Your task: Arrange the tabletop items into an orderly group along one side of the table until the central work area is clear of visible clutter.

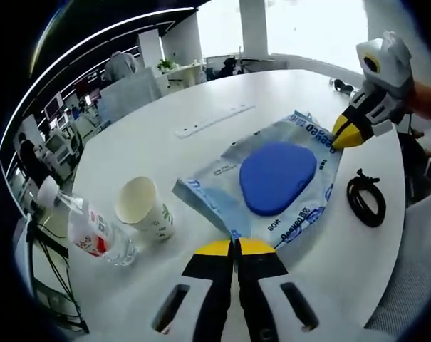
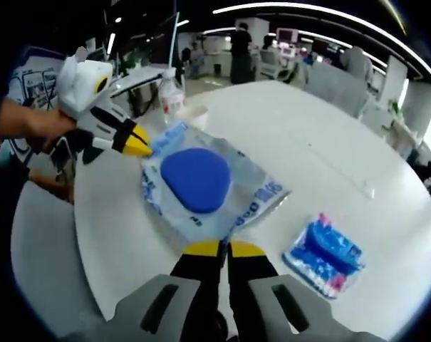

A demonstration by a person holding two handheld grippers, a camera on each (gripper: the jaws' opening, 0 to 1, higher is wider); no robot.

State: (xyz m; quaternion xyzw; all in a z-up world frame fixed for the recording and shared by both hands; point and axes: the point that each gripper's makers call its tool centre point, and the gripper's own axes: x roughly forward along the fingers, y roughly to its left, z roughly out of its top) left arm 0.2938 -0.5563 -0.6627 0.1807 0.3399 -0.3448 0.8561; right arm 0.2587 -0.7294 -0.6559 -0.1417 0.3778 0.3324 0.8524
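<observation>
Two grippers pinch opposite edges of one clear plastic package [image 1: 272, 187] with a blue pad inside, lying flat near the table's edge. Left gripper view: left gripper [image 1: 236, 247] rises from the bottom, yellow-tipped jaws closed together on the package's near edge; right gripper [image 1: 345, 132] comes in from upper right, angled down, its tip at the package's far corner, a bit of the person's hand behind it. Right gripper view: right gripper [image 2: 223, 249] jaws pressed shut on the package [image 2: 201, 187] edge nearest it, left gripper [image 2: 138, 143] enters from the left, held by a hand [image 2: 40, 127], tip on the far edge. White round table [image 1: 201, 92] under everything. Paper cup [image 1: 142, 206] upright beside a plastic water bottle [image 1: 94, 231] lying on its side, both left of the package, apart from it. Black coiled cable [image 1: 365, 199] right of the package. Small blue and pink packet [image 2: 324, 255] near the package in the right gripper view, not touching. Office desks and chairs behind
</observation>
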